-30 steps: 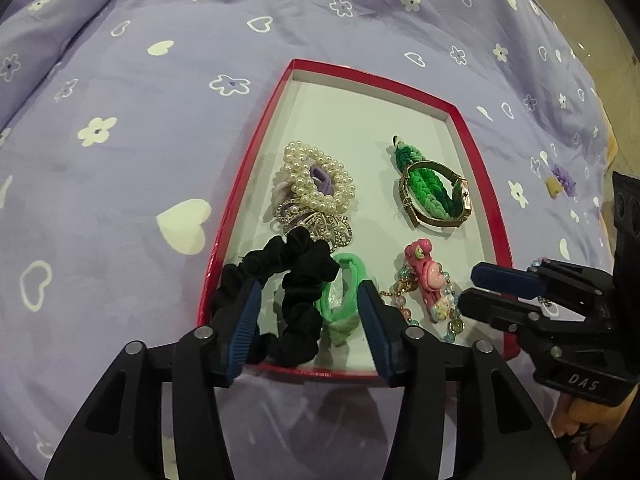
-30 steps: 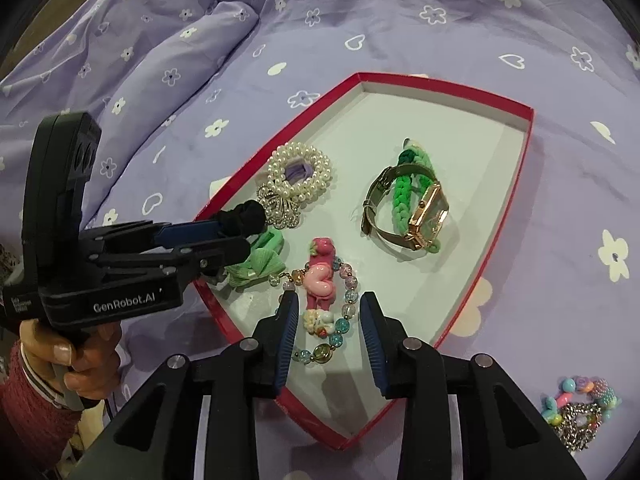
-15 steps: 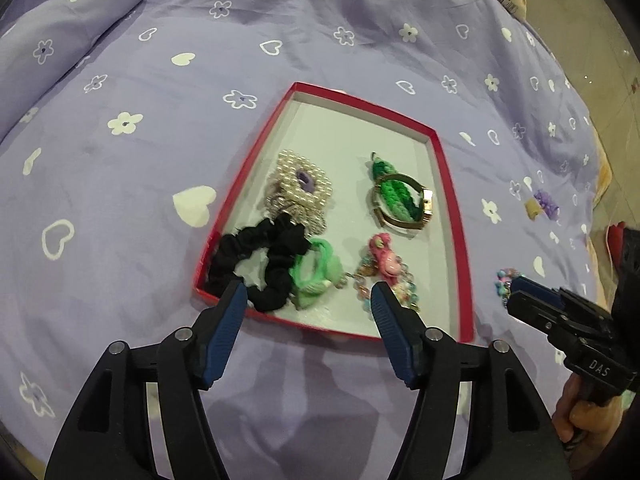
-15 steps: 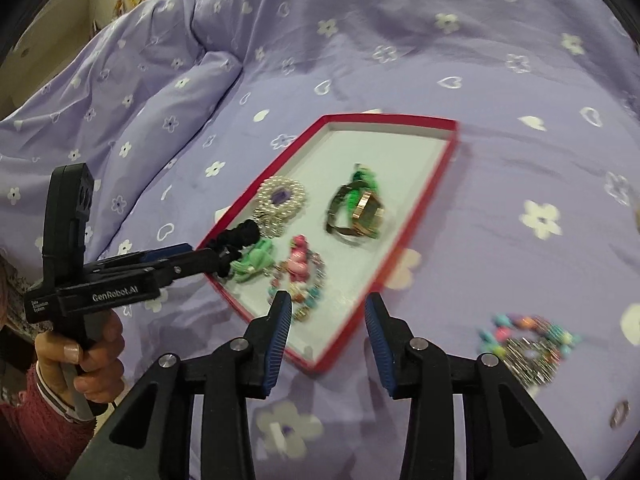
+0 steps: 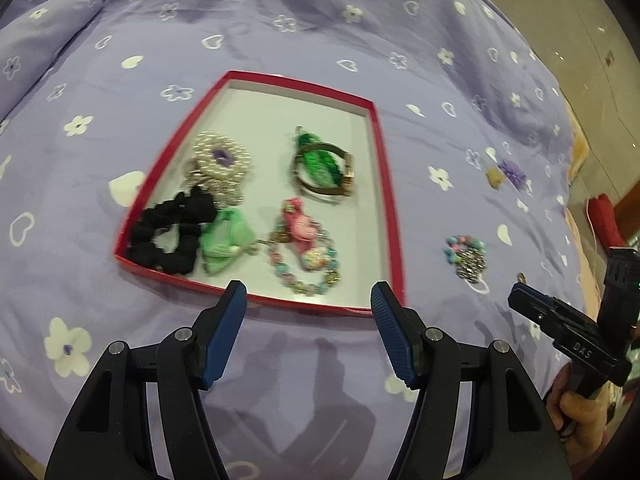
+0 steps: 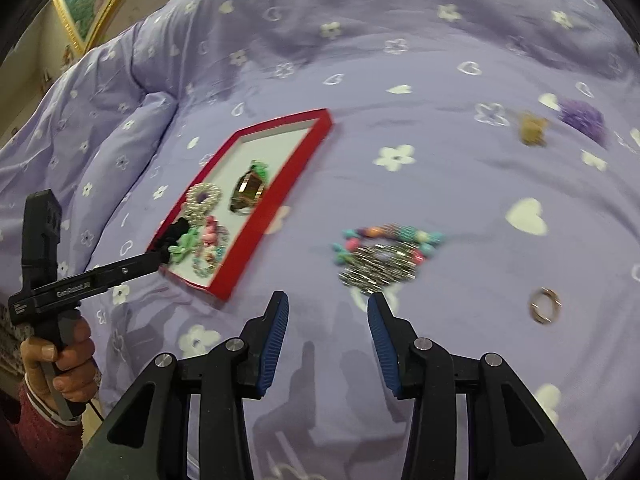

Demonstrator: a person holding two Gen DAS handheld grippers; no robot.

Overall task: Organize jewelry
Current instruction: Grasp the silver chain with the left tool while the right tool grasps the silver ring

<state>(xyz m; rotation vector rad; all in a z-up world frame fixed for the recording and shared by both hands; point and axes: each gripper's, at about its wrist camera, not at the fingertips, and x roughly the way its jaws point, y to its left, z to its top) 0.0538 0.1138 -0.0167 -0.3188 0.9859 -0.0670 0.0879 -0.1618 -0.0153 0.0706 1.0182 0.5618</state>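
While your right claw [image 6: 328, 320] is opening with nothing between its pads, the colourful beaded bracelet heaped on silver chain [image 6: 384, 256] is lying just ahead on the purple bedspread [image 6: 400, 60]; centre over it. Your left claw [image 5: 306, 304] is hanging apart, empty, before the red-rimmed tray [image 5: 390, 200].

A lilac bedspread [image 6: 400, 20] is carrying everything; a red tray [image 5: 384, 184] is lying beyond the left gripper [image 5: 306, 304]; a beaded bracelet [image 6: 384, 256] is resting just ahead of the right gripper [image 6: 328, 312], a ring [image 6: 544, 306] to its right; a purple scrunchie [image 6: 582, 118] is sitting farther off.
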